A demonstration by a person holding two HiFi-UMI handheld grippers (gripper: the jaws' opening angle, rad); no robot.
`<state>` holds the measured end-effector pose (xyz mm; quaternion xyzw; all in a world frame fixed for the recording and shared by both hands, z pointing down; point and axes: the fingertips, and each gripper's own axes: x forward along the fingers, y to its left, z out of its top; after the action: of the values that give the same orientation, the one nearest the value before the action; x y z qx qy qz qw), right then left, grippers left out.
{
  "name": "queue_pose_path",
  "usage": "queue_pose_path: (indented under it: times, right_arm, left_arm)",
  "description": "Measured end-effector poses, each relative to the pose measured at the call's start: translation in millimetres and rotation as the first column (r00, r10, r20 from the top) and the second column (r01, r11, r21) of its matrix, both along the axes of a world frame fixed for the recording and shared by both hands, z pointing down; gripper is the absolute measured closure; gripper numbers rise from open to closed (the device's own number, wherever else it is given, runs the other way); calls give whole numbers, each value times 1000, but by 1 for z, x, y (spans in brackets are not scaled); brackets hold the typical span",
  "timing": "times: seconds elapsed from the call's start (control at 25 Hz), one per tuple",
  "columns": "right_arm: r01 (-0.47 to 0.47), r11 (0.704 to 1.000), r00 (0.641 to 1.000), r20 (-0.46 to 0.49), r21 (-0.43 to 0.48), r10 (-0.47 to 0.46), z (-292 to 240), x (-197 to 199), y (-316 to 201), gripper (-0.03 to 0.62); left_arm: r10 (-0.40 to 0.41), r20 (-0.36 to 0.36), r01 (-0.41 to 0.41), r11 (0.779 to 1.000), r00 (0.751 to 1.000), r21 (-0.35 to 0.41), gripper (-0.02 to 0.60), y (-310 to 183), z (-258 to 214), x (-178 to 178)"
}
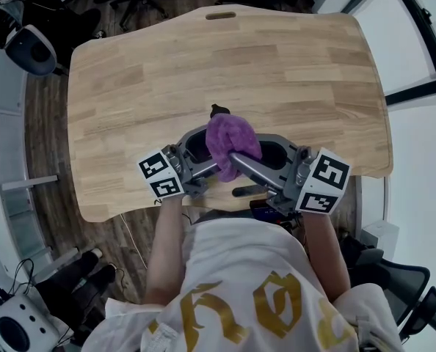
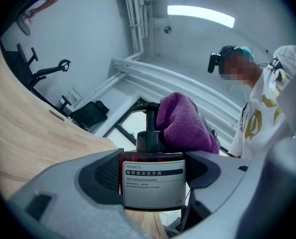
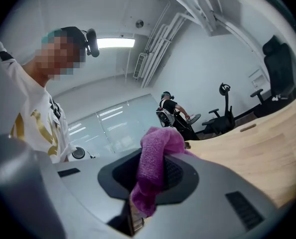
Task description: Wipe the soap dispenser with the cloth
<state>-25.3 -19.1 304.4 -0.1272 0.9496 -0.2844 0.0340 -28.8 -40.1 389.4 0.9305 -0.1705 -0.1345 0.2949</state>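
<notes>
table (image 1: pixel 277 64): bare wood under the work; both tools held over its near edge, close to the body, likely for control and a clear look down
left gripper (image 2: pixel 153 169): clamped on the dispenser's body, one jaw pad on each side; serves as the holder, so the bottle cannot turn or slide under rubbing; grip low on the body, leaving shoulder and top free for wiping
right gripper (image 3: pixel 149 183): pinched on a fold of the cloth, with a bunch standing out past the jaws and a tail hanging below; brought in opposite the left one, so the free bunch meets the bottle rather than the jaw
dispenser (image 2: pixel 154 189): dark bottle, white label facing the left camera; seems lifted off the wood, though contact below cannot be seen; held just ahead of the person, between the two tools
cloth (image 1: pixel 231 141): purple, fluffy; pressed over the dispenser's upper part beside the pump, hiding most of it from above; judged mid-wipe on shoulder and neck, label side not yet covered
pump (image 2: pixel 149 118): black, upright; touching the cloth on one side; a snag point, so a light pass around it seems wise
</notes>
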Motion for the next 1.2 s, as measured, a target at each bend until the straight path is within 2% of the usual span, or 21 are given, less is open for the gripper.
queue_pose_path:
  times: [0.16, 0.36, 0.76, 1.2]
  right_arm:
    - [-61, 998, 998, 0, -2, 61, 3, 8, -8, 528]
    - [-121, 993, 993, -13, 7, 121, 9, 15, -11, 528]
    - [-252, 968, 967, -35, 16, 252, 19, 38, -27, 528]
    - [-361, 932, 917, -176, 20, 359, 47, 49, -39, 528]
  left_arm:
    - [-27, -105, 24, 999, 994, -25, 255, -2, -8, -9]
    - [-36, -106, 34, 999, 994, -25, 255, -1, -9, -12]
    - [-25, -155, 22, 1000, 988, -19, 255, -1, -16, -15]
    - [-42, -261, 40, 999, 964, -14, 255, -8, -34, -26]
